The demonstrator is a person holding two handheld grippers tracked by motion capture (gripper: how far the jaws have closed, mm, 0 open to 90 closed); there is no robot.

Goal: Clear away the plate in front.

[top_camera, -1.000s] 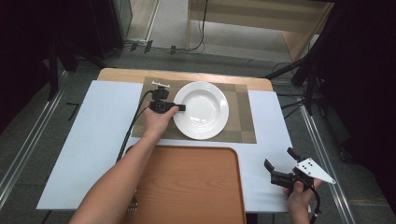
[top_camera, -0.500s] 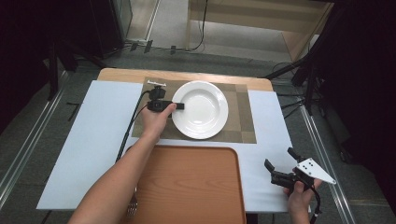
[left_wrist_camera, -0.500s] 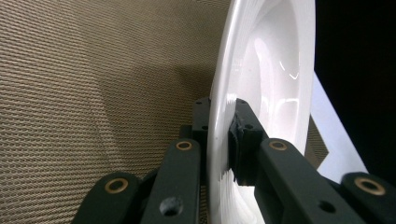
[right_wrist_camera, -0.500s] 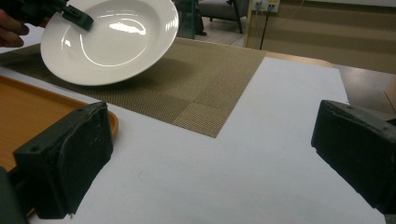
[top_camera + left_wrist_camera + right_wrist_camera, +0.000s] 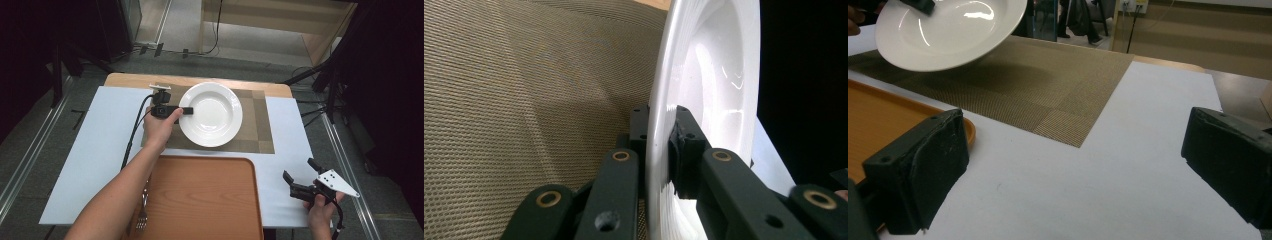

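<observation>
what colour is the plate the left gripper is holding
White plate, clearest in the high view.

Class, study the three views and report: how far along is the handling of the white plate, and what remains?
Done: the left gripper has closed its fingers on the rim of the white plate. In hand: the right gripper view shows the plate tilted, one side raised off the woven placemat. Left, probably: carrying it to the orange tray, which holds no plate. The right gripper waits open.
</observation>
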